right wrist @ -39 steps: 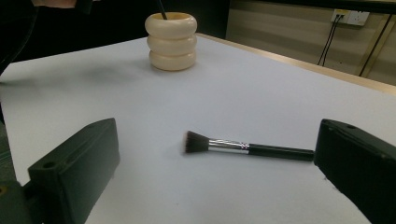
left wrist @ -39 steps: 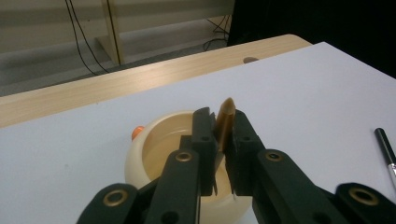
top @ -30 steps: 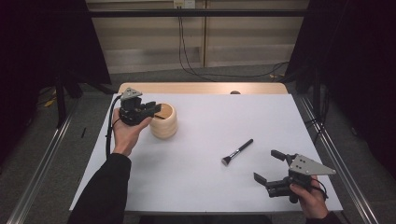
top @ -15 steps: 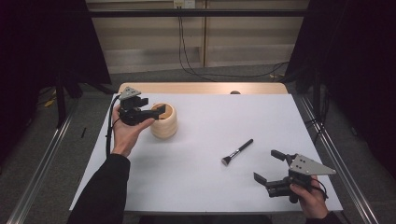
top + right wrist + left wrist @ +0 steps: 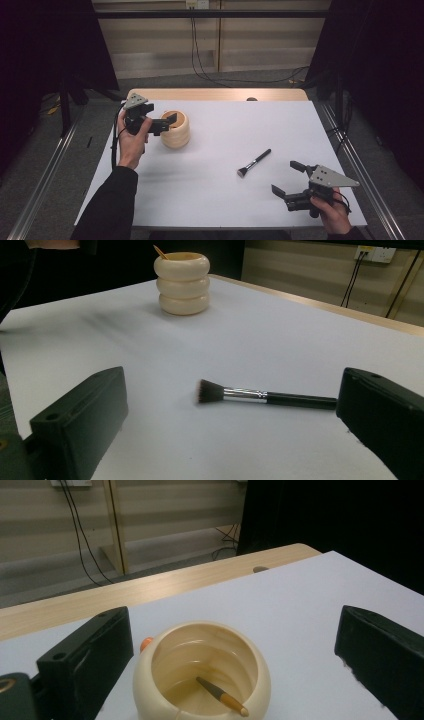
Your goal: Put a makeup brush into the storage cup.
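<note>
Left gripper [image 5: 169, 121], jaws just opened wide and empty, above the cream ribbed pot [image 5: 175, 130]; a thin pencil-like stick [image 5: 221, 696] lies inside the pot; makeup brush [image 5: 254, 163] flat on the white table [image 5: 215, 195]; right gripper [image 5: 289, 178], jaws apart and empty, near the brush.

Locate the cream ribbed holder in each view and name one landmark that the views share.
High view: cream holder left of centre, beside the left tool.
Left gripper view: bottom centre, between the jaws, a slim brush inside.
Right gripper view: top, left of centre.
Shared landmark: the table's wooden far edge.
</note>
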A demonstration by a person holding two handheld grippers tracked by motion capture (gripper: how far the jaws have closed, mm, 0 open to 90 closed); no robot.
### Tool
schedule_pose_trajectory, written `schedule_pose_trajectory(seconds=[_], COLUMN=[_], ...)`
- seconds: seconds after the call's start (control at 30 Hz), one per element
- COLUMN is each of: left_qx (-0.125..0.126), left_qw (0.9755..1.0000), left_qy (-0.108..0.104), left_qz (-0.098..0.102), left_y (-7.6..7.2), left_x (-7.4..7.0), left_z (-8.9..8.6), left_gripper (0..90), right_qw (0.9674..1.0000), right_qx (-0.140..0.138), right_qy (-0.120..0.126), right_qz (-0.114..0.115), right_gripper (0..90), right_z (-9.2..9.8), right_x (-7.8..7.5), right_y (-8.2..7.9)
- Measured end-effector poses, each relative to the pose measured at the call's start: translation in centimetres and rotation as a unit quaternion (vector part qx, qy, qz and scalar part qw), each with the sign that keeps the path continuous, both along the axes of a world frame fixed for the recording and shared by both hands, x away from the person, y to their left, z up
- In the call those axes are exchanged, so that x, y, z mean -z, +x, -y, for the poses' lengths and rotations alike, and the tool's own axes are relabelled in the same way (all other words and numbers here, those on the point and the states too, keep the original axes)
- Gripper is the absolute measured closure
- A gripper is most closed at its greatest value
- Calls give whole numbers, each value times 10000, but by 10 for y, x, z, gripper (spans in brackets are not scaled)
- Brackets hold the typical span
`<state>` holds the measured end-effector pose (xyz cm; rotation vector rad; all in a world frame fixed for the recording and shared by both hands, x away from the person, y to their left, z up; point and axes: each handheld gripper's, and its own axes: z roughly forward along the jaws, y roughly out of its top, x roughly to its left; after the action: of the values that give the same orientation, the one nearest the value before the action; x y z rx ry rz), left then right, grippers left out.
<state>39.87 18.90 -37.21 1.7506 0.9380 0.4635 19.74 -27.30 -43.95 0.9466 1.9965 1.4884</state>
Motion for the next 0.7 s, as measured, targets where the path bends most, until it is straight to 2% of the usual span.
schedule_pose_trajectory(seconds=[0.03,0.17,0.2,0.3,0.37,0.47,0.53,0.67,0.7], left_qx=[12,-55,-25,-56,-169,-99,-153,-121,-100], left_qw=[10000,9999,9999,9997,9994,9995,9992,9989,9988], left_qy=[-53,16,-27,29,100,-74,-82,-18,-58], left_qz=[1,112,121,223,289,302,366,445,475], left_y=[-1,-9,-10,-17,-23,-29,-34,-43,-46], left_x=[0,2,3,4,4,4,4,3,2], left_z=[-1,-1,-1,-2,-2,-7,-9,-10,-10], left_gripper=[19,20,20,30,42,38,34,27,26], right_qw=[10000,10000,10000,10000,10000,10000,10000,10000,10000], right_qx=[-3,-21,-30,3,-3,-10,-9,31,23], right_qy=[-3,-14,-19,3,-5,9,1,24,22], right_qz=[14,5,-14,-25,-23,-33,-35,-42,-29], right_gripper=[0,0,0,0,0,0,0,0,0], right_z=[0,0,0,0,1,1,1,1,1], right_x=[0,0,0,0,0,0,0,0,0], right_y=[0,0,0,0,0,0,0,0,0])
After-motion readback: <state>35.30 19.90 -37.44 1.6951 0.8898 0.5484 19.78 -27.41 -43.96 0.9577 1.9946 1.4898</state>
